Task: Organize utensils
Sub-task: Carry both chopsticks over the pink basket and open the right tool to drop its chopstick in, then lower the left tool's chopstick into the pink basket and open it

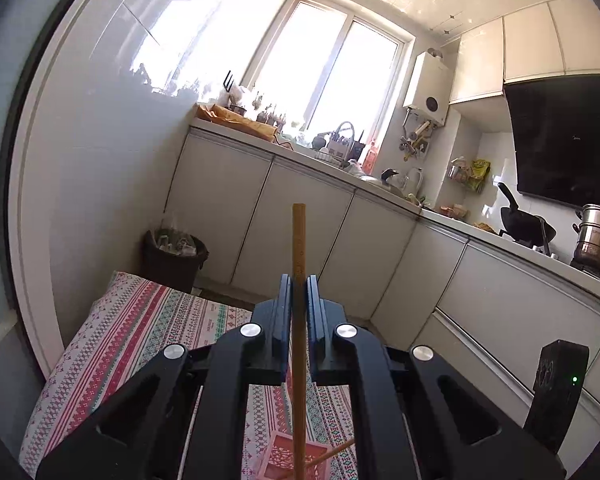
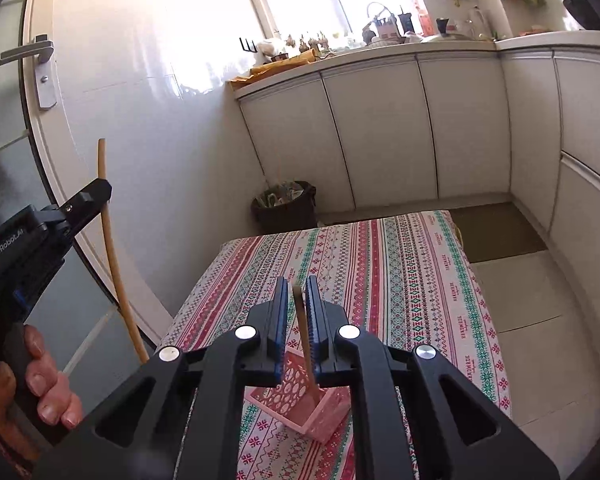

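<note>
My left gripper (image 1: 299, 280) is shut on a bamboo chopstick (image 1: 299, 240) that stands upright between its pads, its lower end near a pink perforated basket (image 1: 274, 462). A second chopstick (image 1: 336, 451) slants out of that basket. In the right wrist view the left gripper (image 2: 100, 191) hangs at the left, above and beside the table, with its chopstick (image 2: 114, 248) and a hand (image 2: 44, 384) on its grip. My right gripper (image 2: 297, 282) has its jaws slightly apart; a chopstick (image 2: 305, 336) leans on the right pad, its foot inside the basket (image 2: 320, 420).
A small table under a striped patterned cloth (image 2: 400, 280) bears the basket. Behind it stand a dark waste bin (image 2: 286, 208), white cabinets (image 2: 380, 132) under a cluttered counter, and a door (image 2: 28, 54) on the left. A black device with a green light (image 1: 556, 392) sits at the right.
</note>
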A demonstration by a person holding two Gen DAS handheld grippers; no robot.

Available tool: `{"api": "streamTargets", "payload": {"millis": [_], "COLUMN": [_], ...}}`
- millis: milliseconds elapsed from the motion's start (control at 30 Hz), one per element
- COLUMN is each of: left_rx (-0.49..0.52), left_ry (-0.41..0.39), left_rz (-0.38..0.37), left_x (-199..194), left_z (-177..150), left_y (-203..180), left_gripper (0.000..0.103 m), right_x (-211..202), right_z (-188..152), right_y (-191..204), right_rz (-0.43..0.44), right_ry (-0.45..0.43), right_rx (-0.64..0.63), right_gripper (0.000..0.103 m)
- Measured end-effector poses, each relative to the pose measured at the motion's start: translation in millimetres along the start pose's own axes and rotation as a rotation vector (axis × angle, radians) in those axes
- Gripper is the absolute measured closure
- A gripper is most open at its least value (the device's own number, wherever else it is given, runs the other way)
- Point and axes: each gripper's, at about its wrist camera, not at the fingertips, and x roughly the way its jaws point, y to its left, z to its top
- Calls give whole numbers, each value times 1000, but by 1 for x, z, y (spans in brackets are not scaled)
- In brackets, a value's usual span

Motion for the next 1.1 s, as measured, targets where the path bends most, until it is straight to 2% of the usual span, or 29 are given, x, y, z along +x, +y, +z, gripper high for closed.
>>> {"api": "streamTargets", "payload": {"millis": [67,167,300,567,600,733,900,1033,1067,1100], "left_rx": [11,41,65,85,94,92,90,101,104,106], "left_ry": [-13,-54,-98,-81,-73,-77,-82,-86,-87,-88], "left_rz": [-5,-12,-5,49,57,70,69,60,60,61], "left_x": [7,15,27,61,63,59,47,37,33,30], "left_z": [1,0,-6,-42,-46,-47,-37,-30,-28,-27], "left_y": [-6,-15,-24,-26,-26,-22,-25,-31,-33,-34], "left_gripper": [97,97,97,96,95,70,69,64,63,61], "right_x": [-3,-11,-24,-36,-37,-43,-49,-55,-56,-58], "right_z": [-2,-4,-9,-9,-9,-7,-6,-6,-6,-6], "right_y": [-1,-7,-17,-24,-25,-28,-28,-28,-28,-28], "right_rz": [-11,-34,-98,-131,-130,-132,-129,-127,-128,-127], "right_ry": [-10,-31,-72,-105,-105,-116,-122,-129,-131,-134], "right_rx": [12,37,54,38,41,45,50,54,54,57], "right_gripper": [79,79,71,70,70,70,70,69,66,58]}}
